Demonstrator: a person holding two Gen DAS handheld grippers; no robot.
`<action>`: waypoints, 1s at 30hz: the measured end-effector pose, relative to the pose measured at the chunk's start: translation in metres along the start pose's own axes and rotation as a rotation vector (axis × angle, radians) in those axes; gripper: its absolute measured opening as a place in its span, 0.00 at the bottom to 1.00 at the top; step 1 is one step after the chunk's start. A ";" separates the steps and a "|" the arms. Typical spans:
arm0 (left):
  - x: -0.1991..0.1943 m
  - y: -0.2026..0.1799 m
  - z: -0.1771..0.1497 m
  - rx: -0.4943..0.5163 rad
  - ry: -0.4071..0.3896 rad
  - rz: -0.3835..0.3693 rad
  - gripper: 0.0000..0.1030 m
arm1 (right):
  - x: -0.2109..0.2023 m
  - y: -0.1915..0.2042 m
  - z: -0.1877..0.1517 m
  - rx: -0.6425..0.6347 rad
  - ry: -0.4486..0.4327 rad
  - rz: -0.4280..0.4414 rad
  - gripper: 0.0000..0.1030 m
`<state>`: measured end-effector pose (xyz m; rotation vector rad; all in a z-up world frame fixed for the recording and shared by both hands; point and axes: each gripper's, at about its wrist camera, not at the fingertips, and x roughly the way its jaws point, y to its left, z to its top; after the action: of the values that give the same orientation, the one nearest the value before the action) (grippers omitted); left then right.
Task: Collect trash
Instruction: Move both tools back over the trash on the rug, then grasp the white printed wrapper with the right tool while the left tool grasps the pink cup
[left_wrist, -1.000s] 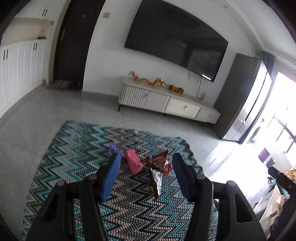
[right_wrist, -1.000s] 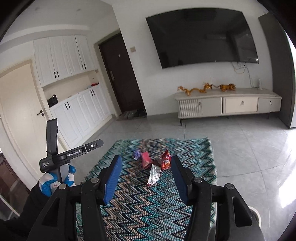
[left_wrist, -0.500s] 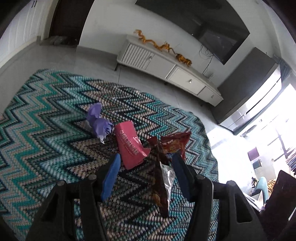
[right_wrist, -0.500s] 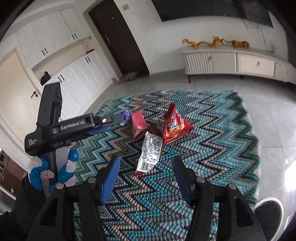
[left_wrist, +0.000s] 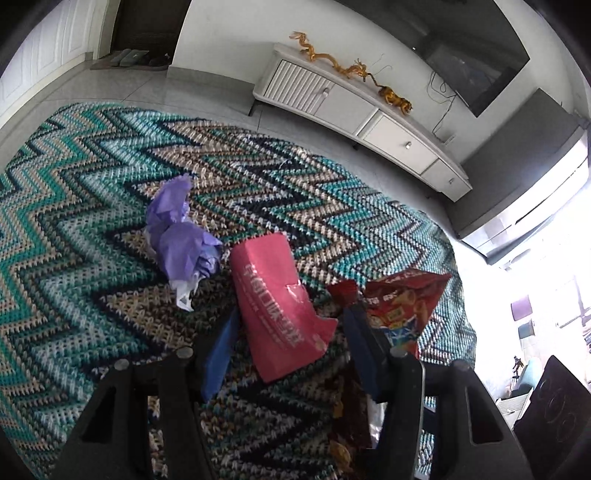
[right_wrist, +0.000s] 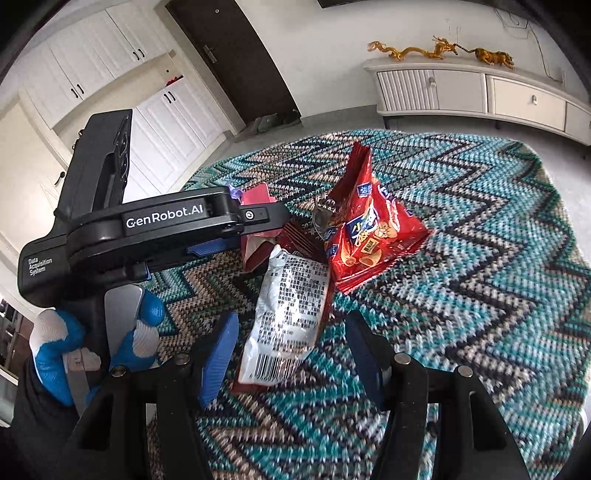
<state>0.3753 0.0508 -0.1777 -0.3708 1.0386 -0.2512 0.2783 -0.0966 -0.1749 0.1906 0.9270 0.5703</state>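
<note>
Left gripper (left_wrist: 290, 326) spread, not gripping, pink packet (left_wrist: 275, 306) between its blue fingers on the zigzag rug (left_wrist: 74, 258) (purple wrapper (left_wrist: 177, 236) just beside). Right gripper (right_wrist: 290, 339) likewise released, silver snack bag (right_wrist: 291, 317) between its fingers, red biscuit bag (right_wrist: 369, 229) beyond.

Before you: teal, beige and black zigzag rug (left_wrist: 92, 206), crumpled purple wrapper (left_wrist: 177, 240), pink packet (left_wrist: 277, 302), red snack bag (right_wrist: 369, 229), silver printed wrapper (right_wrist: 291, 306), your blue-and-white glove (right_wrist: 59, 339).

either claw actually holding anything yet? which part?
Nothing held. Left claw straddles the pink packet, jaws closing, pads not on it. Right claw is open around the silver wrapper's barcode end.
</note>
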 end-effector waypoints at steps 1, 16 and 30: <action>0.002 0.001 0.000 -0.004 0.001 0.001 0.49 | 0.002 -0.001 0.000 0.002 0.002 0.002 0.56; -0.033 0.007 -0.026 -0.017 -0.033 -0.052 0.28 | -0.027 0.008 -0.024 0.010 -0.013 0.035 0.23; -0.178 -0.013 -0.092 0.078 -0.215 -0.093 0.28 | -0.173 0.075 -0.074 -0.081 -0.181 0.056 0.22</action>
<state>0.2078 0.0891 -0.0737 -0.3678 0.7992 -0.3268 0.1103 -0.1340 -0.0686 0.1925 0.7236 0.6306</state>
